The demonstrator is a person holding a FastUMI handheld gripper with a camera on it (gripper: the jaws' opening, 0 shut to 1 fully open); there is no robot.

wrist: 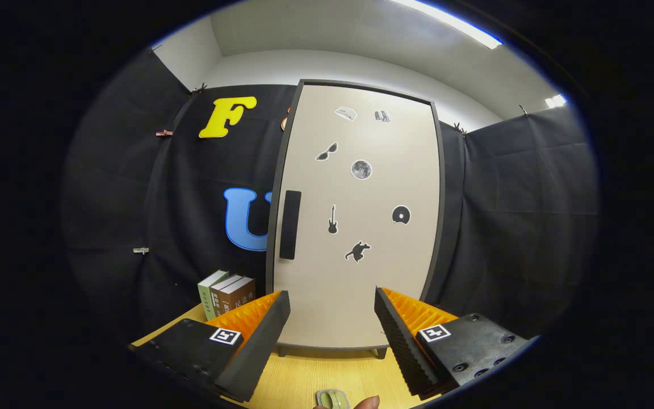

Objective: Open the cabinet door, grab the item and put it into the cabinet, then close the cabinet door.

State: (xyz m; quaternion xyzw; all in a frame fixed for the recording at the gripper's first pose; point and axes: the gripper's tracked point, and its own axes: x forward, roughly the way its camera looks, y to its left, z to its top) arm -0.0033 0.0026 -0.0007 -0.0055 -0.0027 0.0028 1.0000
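Jaws spread wide, holding nothing; cabinet door [361,227] shut ahead, table [304,380] bare between.

We note three upright hardcover books [226,292], one pale green and two brown, standing side by side on the light wooden tabletop [304,375] against the black cloth wall [134,216]. Small clips [163,133] pin that cloth. Overhead, a white ceiling [327,34] carries a long bright strip light [452,23].
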